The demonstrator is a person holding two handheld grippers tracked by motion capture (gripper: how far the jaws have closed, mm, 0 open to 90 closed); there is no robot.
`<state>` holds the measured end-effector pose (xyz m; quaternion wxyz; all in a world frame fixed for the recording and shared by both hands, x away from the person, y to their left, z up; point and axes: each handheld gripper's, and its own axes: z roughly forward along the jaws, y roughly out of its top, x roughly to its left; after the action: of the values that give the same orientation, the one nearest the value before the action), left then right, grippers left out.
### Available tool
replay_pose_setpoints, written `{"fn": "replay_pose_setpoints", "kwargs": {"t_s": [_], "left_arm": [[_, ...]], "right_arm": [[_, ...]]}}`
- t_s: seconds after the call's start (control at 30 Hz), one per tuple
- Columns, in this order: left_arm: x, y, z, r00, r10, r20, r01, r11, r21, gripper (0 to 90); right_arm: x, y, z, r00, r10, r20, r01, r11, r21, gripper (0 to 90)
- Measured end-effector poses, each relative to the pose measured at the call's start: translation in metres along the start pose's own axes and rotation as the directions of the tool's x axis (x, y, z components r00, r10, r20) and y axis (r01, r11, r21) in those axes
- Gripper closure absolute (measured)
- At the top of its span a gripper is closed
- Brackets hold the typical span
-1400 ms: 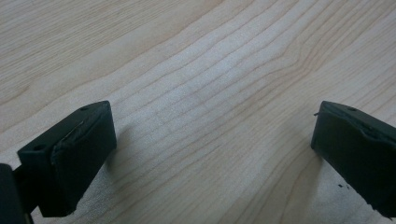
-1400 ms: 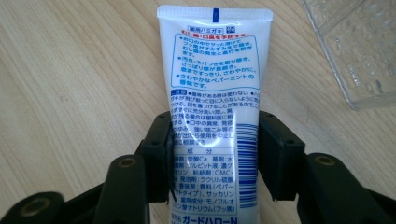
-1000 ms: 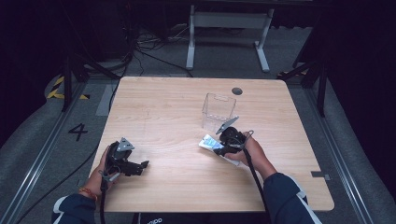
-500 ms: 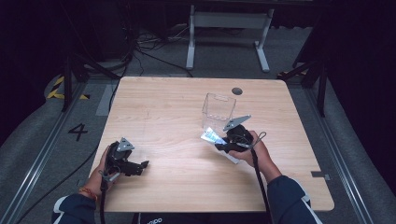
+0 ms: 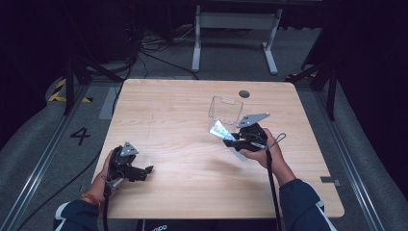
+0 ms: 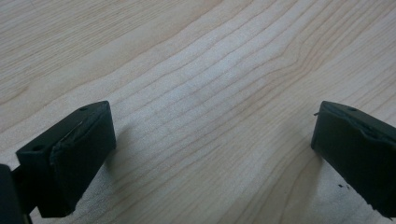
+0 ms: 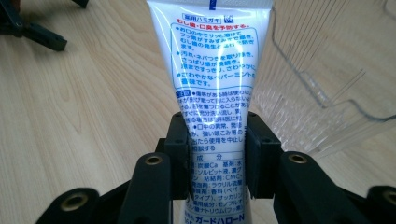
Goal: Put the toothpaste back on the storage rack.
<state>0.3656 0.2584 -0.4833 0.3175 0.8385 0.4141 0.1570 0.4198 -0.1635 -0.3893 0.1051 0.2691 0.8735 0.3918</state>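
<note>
A white toothpaste tube [image 7: 216, 88] with blue and red print is pinched between the jaws of my right gripper [image 7: 217, 154], which is shut on it. In the high view that gripper [image 5: 230, 138] holds the tube [image 5: 220, 129] lifted beside a clear plastic container [image 5: 225, 109] on the table's right half. The container's wall [image 7: 322, 65] stands just right of the tube in the right gripper view. My left gripper [image 5: 146, 171] rests near the front left of the table, open, with bare wood between its jaws [image 6: 212, 154].
The light wooden table [image 5: 173, 120] has a dark round hole [image 5: 244, 93] near its far edge. Cables trail from both grippers toward the front edge. A metal stand [image 5: 235, 29] and dark floor lie beyond the table.
My right gripper has lifted the toothpaste tube off the table and carried it up toward the clear container. The left gripper has not moved.
</note>
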Motion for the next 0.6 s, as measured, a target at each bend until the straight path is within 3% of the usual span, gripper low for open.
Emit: {"fn": "replay_pose_setpoints", "kwargs": {"t_s": [0.23, 0.57, 0.6], "left_arm": [[0.000, 0.000, 0.000, 1.0000, 0.002, -0.002, -0.002, 1.0000, -0.002, 0.3], [0.000, 0.000, 0.000, 1.0000, 0.005, -0.003, -0.005, 1.0000, -0.002, 0.3], [-0.001, 0.000, 0.000, 1.0000, -0.009, 0.002, 0.009, 1.0000, 0.001, 0.3]], "right_arm": [[-0.004, 0.016, -0.019, 0.9998, -0.020, 0.008, 0.020, 0.997, -0.072, 67.9], [-0.015, 0.034, -0.029, 0.9993, -0.023, 0.028, 0.026, 0.992, -0.126, 68.0], [-0.017, 0.038, -0.030, 0.9993, -0.022, 0.031, 0.026, 0.990, -0.141, 68.1]]}}
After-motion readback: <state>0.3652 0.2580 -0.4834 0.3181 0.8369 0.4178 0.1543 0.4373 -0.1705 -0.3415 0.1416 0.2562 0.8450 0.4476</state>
